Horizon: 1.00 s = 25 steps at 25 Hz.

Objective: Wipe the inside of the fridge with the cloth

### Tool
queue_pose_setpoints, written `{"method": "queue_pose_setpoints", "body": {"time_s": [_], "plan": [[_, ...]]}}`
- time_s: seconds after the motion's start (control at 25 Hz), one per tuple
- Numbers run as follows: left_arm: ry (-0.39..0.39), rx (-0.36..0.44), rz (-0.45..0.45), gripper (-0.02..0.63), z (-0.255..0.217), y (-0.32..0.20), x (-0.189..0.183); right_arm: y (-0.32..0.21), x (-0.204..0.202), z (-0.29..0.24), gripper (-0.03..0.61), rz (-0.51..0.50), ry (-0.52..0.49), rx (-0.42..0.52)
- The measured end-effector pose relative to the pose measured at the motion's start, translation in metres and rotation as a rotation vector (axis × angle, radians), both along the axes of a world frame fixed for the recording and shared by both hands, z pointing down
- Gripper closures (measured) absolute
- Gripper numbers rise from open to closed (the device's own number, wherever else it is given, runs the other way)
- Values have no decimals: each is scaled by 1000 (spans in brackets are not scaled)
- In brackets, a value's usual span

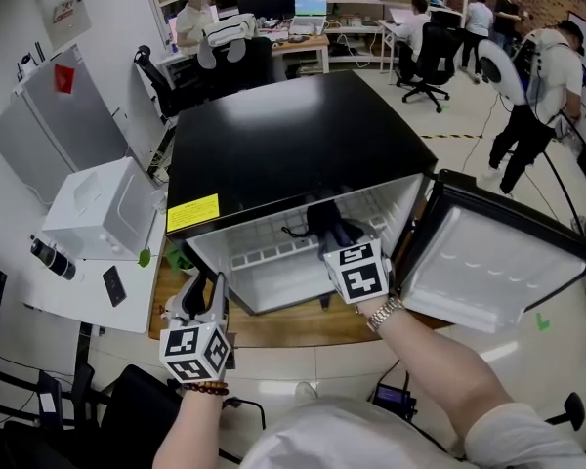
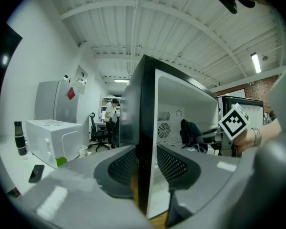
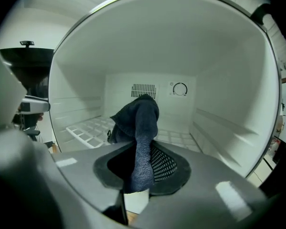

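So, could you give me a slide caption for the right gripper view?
Right gripper clamps a dark blue cloth inside the open white fridge.

You have bright, even light from above: a ceiling tube light (image 2: pixel 256 62) glows in the left gripper view. The fridge (image 1: pixel 293 135) has soft glare on its black top, and its white inside reflects brightly around the dark cloth (image 3: pixel 139 123). Both gripper views curve hard at the edges into black corners; whatever sits nearest the lens blurs.

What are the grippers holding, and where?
Right gripper pinches the dark cloth by a bunched fold; left gripper clamps the fridge's side wall at its front edge.
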<state>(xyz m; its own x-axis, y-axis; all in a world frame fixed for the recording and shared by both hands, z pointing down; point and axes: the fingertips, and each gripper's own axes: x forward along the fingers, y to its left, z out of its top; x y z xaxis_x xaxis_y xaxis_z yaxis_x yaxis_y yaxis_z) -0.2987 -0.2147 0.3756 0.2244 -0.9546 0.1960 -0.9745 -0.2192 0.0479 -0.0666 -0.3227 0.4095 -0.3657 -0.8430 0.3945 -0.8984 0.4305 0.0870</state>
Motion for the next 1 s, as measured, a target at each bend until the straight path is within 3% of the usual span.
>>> {"method": "queue_pose_setpoints", "body": {"time_s": [0.72,1.0], "plan": [[15,-4,-48,479,-2,0,0,-8,60,-3,503,85,17,3],[2,-12,-60,479,-1,-1,-2,-7,61,-8,503,75,-15,9]]}}
